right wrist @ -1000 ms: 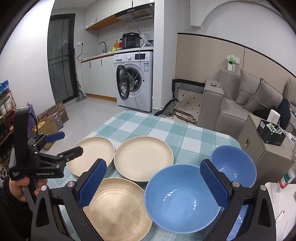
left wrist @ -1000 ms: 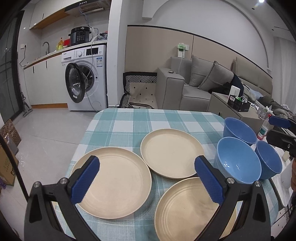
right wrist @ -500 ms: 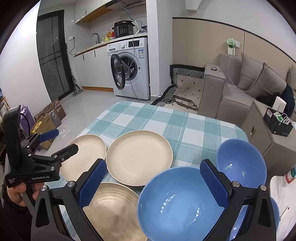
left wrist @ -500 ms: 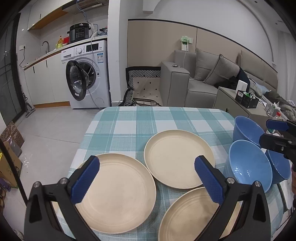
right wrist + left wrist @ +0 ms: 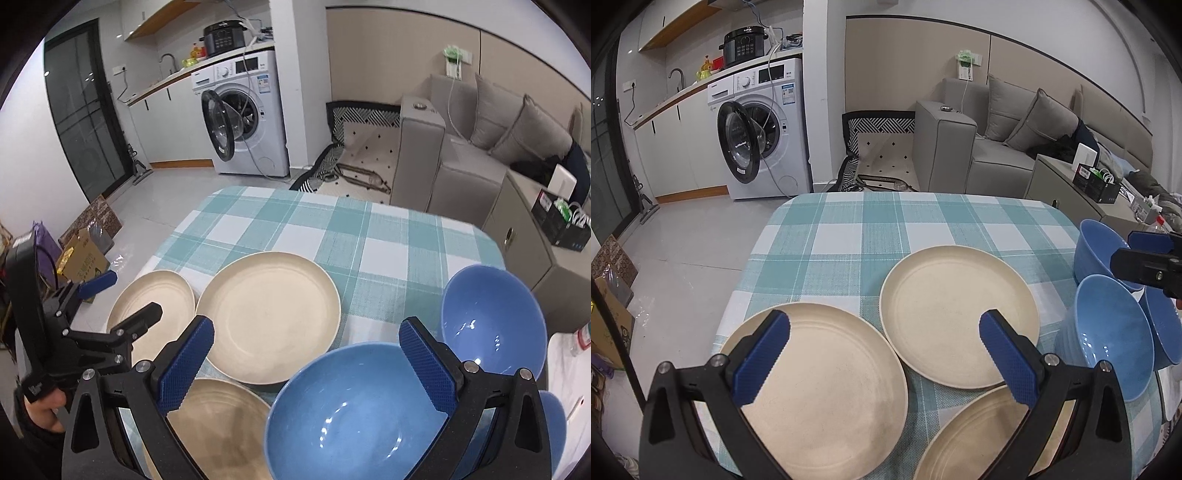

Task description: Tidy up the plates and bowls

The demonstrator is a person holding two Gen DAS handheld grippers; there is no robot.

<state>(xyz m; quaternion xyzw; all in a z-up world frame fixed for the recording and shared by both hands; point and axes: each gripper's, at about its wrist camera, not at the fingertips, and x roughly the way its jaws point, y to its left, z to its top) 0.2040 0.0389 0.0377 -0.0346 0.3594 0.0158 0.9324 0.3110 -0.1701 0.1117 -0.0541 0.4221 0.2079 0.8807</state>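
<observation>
Both the left gripper and right gripper gape wide, holding nothing. The checked table lies bare beyond the plates and bowls.

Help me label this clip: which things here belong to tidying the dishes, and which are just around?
Job: three cream plates, three blue bowls, on the checked tablecloth.

Around: washing machine, sofa, cardboard box.
</observation>
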